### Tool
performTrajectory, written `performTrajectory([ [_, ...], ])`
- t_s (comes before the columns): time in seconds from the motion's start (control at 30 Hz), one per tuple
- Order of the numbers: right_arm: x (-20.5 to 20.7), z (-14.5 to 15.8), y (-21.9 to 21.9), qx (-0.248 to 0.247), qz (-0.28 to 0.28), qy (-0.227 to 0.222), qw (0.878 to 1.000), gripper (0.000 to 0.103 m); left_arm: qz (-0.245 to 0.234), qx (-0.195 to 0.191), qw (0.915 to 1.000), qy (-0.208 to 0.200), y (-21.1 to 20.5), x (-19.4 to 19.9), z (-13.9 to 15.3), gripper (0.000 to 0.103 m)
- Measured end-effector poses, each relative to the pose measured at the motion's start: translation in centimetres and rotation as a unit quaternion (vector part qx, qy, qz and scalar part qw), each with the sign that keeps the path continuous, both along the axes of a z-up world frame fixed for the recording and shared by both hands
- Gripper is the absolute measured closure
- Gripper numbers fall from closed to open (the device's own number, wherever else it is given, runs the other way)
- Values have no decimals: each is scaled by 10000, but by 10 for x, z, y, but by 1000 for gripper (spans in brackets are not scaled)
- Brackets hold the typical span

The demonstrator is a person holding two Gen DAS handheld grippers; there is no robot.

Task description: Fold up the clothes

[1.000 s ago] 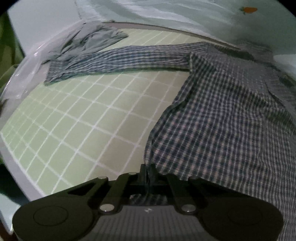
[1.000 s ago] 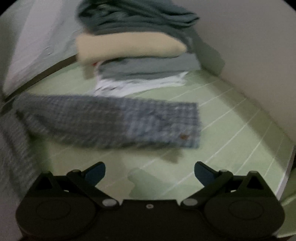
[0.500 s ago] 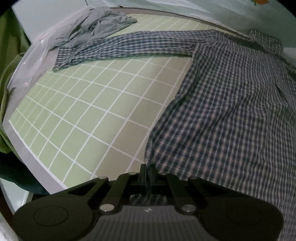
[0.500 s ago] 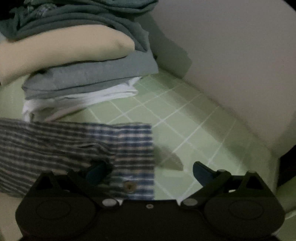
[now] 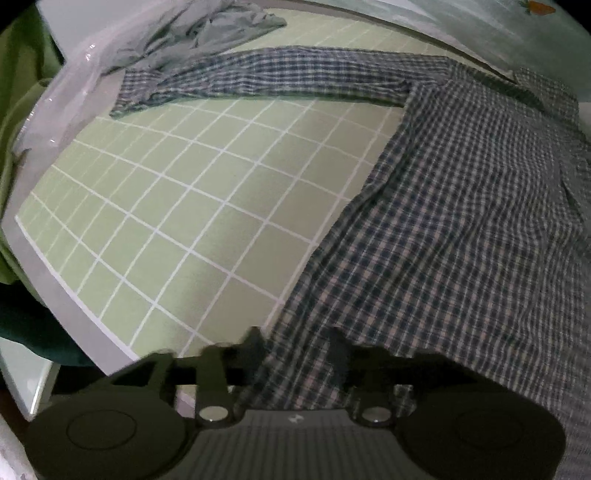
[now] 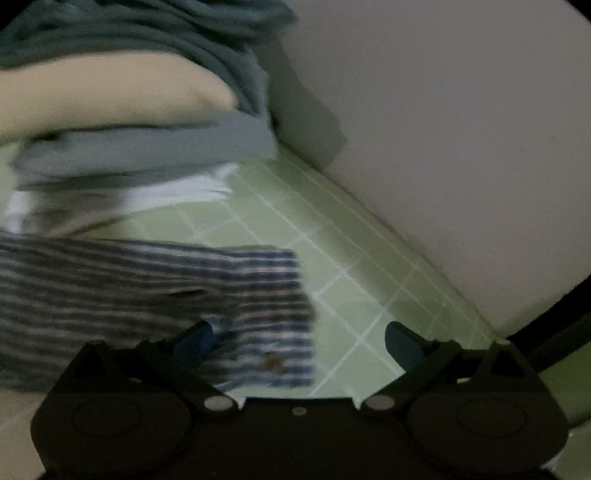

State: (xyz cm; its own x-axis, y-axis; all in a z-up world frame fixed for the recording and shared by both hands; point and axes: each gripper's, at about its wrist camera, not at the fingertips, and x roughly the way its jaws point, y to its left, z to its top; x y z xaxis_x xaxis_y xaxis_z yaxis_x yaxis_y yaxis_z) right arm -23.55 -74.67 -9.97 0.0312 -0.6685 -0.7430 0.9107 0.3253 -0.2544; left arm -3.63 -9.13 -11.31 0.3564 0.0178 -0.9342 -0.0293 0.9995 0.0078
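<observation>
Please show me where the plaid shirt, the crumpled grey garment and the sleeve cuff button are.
plaid shirt [image 5: 461, 229], left wrist view, body panel.
crumpled grey garment [image 5: 218, 29], left wrist view, middle folds.
sleeve cuff button [image 6: 272, 362], right wrist view, button itself.

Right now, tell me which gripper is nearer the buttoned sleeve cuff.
Right. The right gripper hangs open over the sleeve cuff; the left gripper is at the plaid shirt's hem.

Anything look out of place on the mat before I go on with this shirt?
One thing: a crumpled grey garment lies in a heap at the far corner of the green grid mat, touching the cuff end of the plaid shirt's outstretched sleeve. Nothing looks spilled or damaged.
</observation>
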Motion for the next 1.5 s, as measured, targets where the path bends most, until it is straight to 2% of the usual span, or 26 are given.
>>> performTrajectory([
  [0.1,18,14,40,83,331,-406,9986,1,-179,-92,9998,0,5,6,3,31],
  [0.2,50,21,103,189,962,-569,9936,1,-549,-62,9985,-57,12,16,8,27],
  [0.3,88,24,180,323,1593,-711,9841,1,-885,79,9957,-255,26,26,15,16],
  [0.43,131,18,271,774,2187,-941,9682,1,-971,54,9943,-441,62,50,20,15],
  [0.53,159,8,332,1056,2536,-932,9570,1,-789,-53,9953,-562,97,75,20,14],
  [0.63,172,4,373,1400,2505,-1075,9519,1,-413,-284,9967,-637,134,105,20,13],
  [0.77,181,5,404,1637,2334,-1263,9502,0,215,-465,9960,-734,182,152,19,13],
  [0.87,187,6,416,1576,2224,-1113,9557,0,577,-512,9935,-833,211,187,16,13],
  [1.07,197,8,438,1458,2022,-755,9655,0,933,-393,9909,-884,245,241,5,14],
  [1.2,201,10,442,1404,1881,-586,9703,0,793,-591,9895,-1055,247,254,3,15],
  [1.3,203,8,441,1413,1710,-552,9735,0,596,-487,9916,-1039,239,259,-3,16],
  [1.4,204,6,439,1452,1533,-543,9759,0,277,-261,9934,-1085,229,260,-3,26],
  [1.47,205,5,439,1466,1452,-522,9771,0,108,-75,9940,-1086,224,261,-3,36],
  [1.5,206,4,440,1461,1439,-500,9775,0,69,36,9939,-1096,221,262,-2,45],
])
